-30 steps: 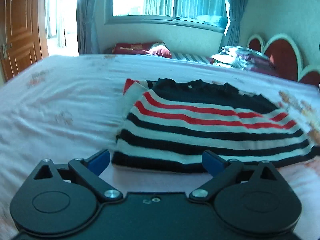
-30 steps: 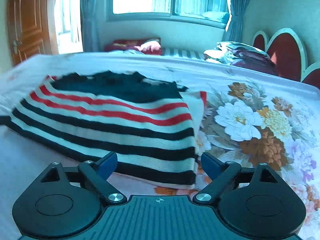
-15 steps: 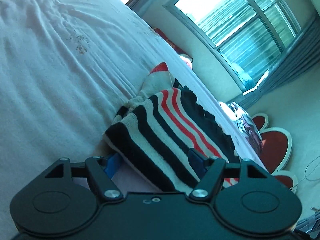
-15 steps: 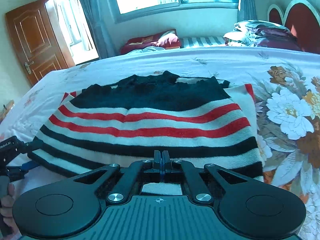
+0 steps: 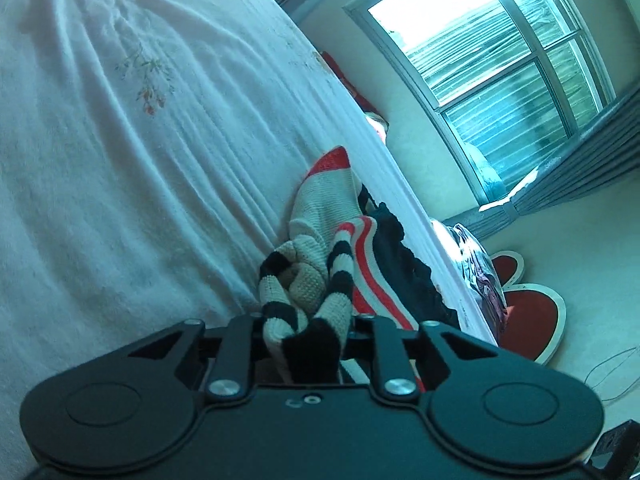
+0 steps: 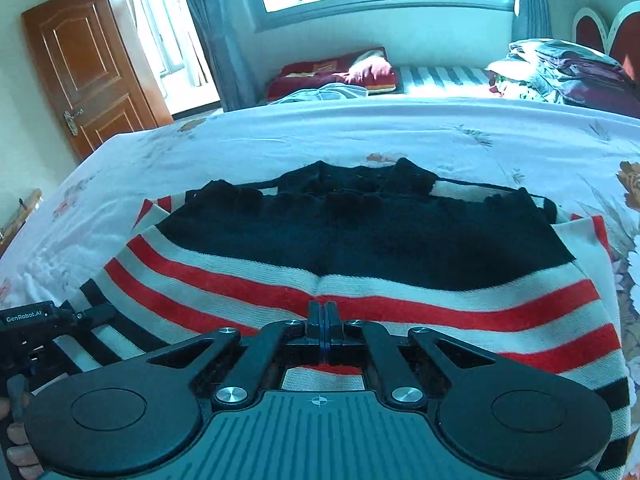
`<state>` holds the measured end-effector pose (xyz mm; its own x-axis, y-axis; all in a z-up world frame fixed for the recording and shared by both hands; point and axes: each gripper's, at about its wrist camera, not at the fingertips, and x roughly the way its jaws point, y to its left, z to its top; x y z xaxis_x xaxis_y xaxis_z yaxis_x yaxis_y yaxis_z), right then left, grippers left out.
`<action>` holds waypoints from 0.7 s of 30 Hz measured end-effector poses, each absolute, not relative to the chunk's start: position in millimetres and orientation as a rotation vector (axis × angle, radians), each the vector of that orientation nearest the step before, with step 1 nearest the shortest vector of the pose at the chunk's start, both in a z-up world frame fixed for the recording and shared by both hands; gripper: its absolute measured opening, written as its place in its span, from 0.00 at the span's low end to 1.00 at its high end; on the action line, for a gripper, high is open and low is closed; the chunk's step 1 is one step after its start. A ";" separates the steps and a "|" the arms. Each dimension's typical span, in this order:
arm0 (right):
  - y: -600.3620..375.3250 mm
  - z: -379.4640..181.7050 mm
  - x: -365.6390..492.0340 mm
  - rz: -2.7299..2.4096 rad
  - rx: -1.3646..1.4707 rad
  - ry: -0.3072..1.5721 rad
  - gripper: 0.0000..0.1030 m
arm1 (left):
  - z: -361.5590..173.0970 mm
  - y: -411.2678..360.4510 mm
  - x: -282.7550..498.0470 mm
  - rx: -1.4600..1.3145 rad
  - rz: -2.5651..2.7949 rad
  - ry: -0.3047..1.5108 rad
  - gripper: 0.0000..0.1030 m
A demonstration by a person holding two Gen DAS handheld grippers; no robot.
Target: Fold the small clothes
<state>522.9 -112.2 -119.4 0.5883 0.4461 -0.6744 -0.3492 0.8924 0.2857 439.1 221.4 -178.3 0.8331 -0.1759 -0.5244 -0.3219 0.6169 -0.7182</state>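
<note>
Left wrist view: left gripper (image 5: 306, 334) jaws closing on the striped black, white and red knitted sweater (image 5: 340, 264); right gripper (image 6: 323, 330) jaws together, pinching its hem. We lift both evenly.

Both grippers are matte black. The left gripper (image 5: 308, 332) has two round side housings with shallow disc recesses, angled link arms with triangular cut-outs, and silver screw heads at the pivots. The right gripper (image 6: 322, 320) has the same build, plus a ribbed grey-blue centre plate bearing a small crosshair mark and blue pads. White "GenRobot.AI" lettering marks the left gripper's side.
</note>
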 end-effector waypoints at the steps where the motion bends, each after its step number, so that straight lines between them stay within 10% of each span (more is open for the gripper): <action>1: -108.3 -119.7 523.9 0.471 0.117 0.817 0.02 | -172.3 218.8 437.3 -0.887 0.079 0.590 0.17; 21: -110.5 -148.0 536.0 0.485 0.116 0.891 0.00 | -150.7 198.0 441.5 -0.798 0.164 0.624 0.17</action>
